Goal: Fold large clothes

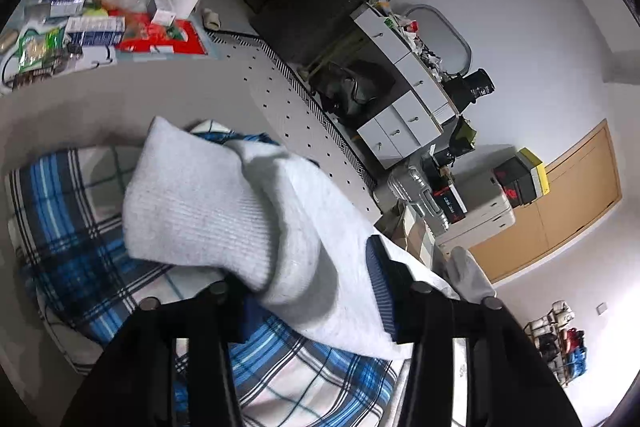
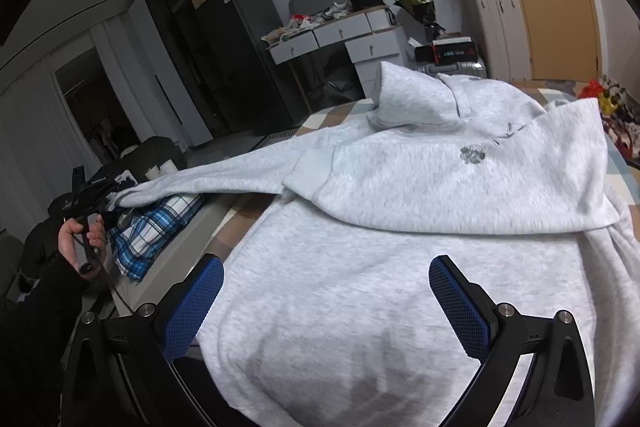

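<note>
Two views split the scene between them. From the right wrist, the grey sweatshirt (image 2: 400, 227) lies spread over the checked bed cover (image 2: 332, 115), its body flat and its far half folded toward the camera, with one sleeve (image 2: 224, 179) stretched out past the bed's left edge. The right gripper (image 2: 326, 307) hovers over the near hem, its blue pads wide apart and nothing between them. At the far left a hand (image 2: 80, 239) holds the left gripper (image 2: 100, 203), clamped on that sleeve's end. Only the left wrist view shows the grip close up: the ribbed cuff (image 1: 192, 203) bunched between the left gripper's (image 1: 316, 291) nearly closed fingers, above a blue plaid pillow (image 1: 76, 251), with open floor and a dotted rug (image 1: 296, 107) beyond.
</note>
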Tool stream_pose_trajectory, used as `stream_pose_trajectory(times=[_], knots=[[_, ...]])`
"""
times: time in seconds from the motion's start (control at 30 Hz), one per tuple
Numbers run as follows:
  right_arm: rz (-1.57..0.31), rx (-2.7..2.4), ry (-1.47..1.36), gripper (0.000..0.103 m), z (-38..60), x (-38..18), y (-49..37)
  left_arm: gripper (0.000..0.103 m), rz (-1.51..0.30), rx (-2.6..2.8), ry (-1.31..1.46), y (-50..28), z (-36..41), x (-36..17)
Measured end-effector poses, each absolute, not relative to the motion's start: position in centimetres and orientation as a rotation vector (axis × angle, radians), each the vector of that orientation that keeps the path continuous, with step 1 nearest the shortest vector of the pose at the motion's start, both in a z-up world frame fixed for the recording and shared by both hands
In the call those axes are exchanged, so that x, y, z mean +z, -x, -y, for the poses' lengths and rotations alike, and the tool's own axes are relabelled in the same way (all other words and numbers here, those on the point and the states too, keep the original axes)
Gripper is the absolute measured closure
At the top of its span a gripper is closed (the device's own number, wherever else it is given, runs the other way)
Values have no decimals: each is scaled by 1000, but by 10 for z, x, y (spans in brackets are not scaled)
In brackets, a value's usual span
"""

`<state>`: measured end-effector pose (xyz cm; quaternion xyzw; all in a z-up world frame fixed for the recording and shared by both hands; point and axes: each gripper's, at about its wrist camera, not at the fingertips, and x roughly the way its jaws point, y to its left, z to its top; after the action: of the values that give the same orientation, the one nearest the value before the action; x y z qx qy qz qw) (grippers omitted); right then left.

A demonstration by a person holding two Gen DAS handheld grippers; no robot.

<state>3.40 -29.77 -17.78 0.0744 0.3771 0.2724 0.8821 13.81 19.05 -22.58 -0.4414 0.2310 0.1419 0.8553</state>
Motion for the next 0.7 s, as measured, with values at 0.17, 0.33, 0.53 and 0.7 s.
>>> stream_pose_trajectory(times=[0.17, 0.33, 0.53, 0.7], knots=[[-783, 573, -154, 0, 298, -177, -34, 97, -468, 314, 836, -141, -188, -196], [-786, 574, -150, 0, 298, -177, -34, 97, -398, 241, 753, -148, -169, -143], [-779, 569, -175, 0, 301, -173, -36, 97, -358, 126, 554, -180, -103, -56], [-774, 546, -217, 0, 312, -171, -38, 97, -352, 2, 454, -212, -33, -5]])
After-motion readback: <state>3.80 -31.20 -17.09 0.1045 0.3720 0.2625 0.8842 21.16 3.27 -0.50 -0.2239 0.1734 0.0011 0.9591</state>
